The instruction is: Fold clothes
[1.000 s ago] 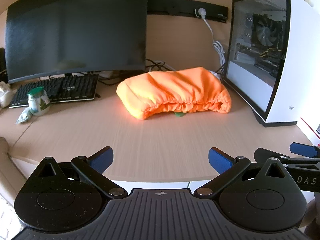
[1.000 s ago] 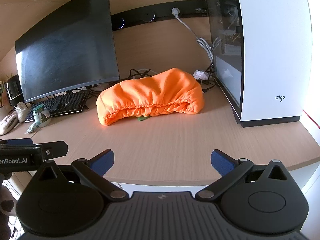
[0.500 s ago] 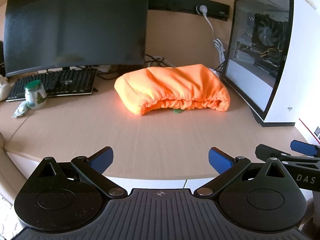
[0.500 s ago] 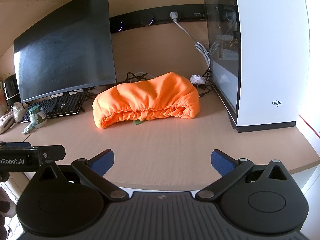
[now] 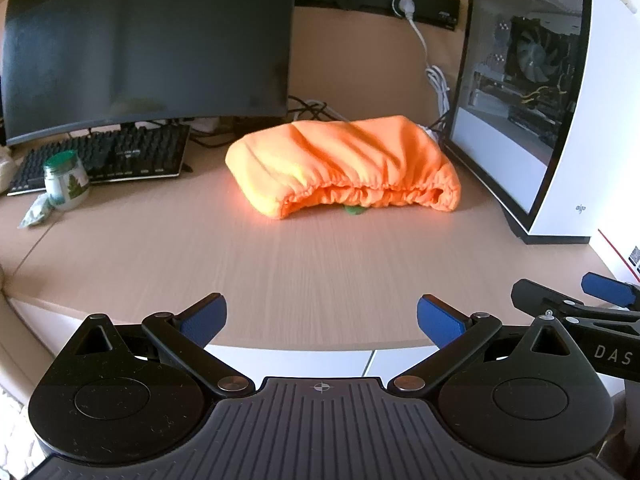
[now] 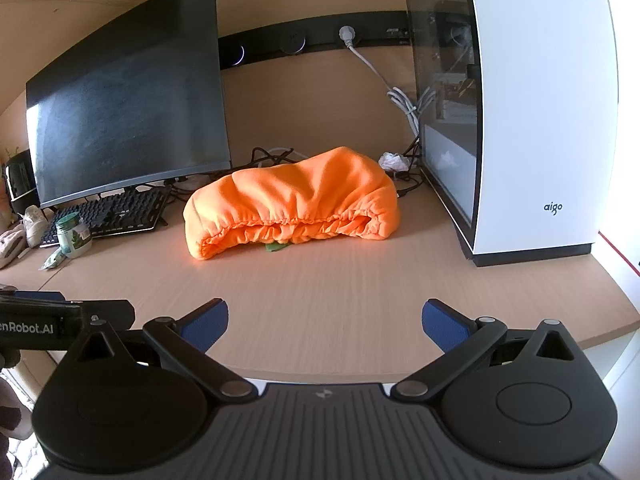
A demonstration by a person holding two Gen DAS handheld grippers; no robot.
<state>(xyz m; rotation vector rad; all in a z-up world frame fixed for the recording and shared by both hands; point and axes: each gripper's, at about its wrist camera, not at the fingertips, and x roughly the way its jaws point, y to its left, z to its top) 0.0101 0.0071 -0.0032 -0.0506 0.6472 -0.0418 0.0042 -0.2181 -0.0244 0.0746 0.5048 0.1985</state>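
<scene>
An orange garment (image 5: 344, 168) (image 6: 296, 204) with a gathered elastic hem lies bunched in a mound toward the back of the wooden desk (image 5: 304, 268). A small green bit (image 5: 355, 210) peeks out under its hem. My left gripper (image 5: 320, 318) hovers open over the desk's front edge, well short of the garment, nothing between its blue pads. My right gripper (image 6: 325, 320) is also open and empty, at the front edge. The right gripper's fingers (image 5: 608, 289) show at the right of the left wrist view.
A dark monitor (image 5: 148, 48) and black keyboard (image 5: 108, 158) stand at the back left, with a green-lidded jar (image 5: 66, 180) beside them. A white PC case (image 5: 560, 112) stands at the right, cables (image 6: 404, 104) behind the garment.
Both grippers have moved forward and slightly up toward the desk; the garment looks a little nearer. Both stay open and the garment has not moved.
</scene>
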